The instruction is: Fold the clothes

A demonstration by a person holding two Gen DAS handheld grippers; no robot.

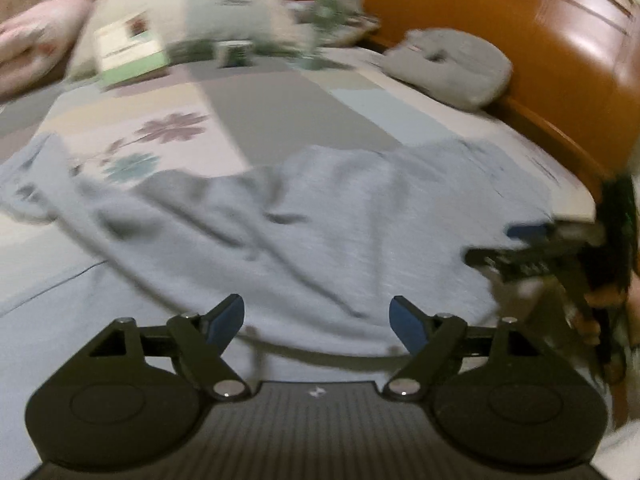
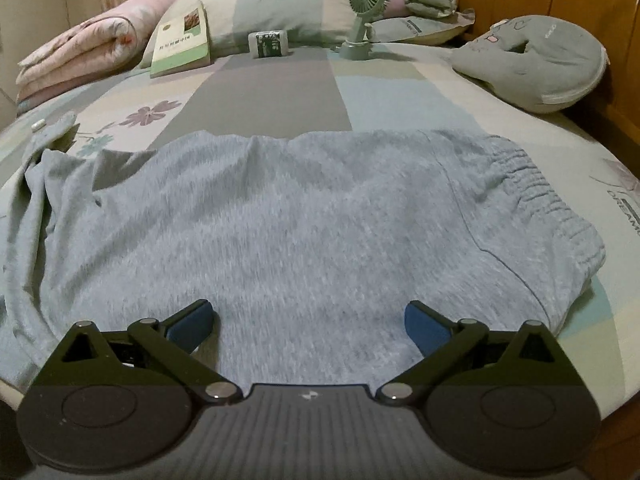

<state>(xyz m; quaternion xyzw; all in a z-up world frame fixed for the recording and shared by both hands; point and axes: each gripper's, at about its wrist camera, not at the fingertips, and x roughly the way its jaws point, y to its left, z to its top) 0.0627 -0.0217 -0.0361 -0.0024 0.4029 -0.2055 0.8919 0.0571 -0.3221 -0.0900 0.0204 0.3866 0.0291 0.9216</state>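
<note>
Your pants [image 2: 304,216] lie flat on the bed [image 2: 384,92], long axis left-right, waistband right. Both tongs, left [image 1: 317,318] and right [image 2: 308,320], gape empty at the near edge; right nearer the waistband.

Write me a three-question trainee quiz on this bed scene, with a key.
1. True or false: the right gripper is clamped on the grey trousers.
2. Which end of the trousers lies on the right of the right wrist view? A) the elastic waistband B) the leg cuffs C) a hood
3. Fill in: the small green ____ stands near the pillows, right of the book.

Key
1. False: the jaws stand wide apart above the cloth, nothing pinched; the left gripper is open too.
2. A: the gathered waistband.
3. fan.
</note>
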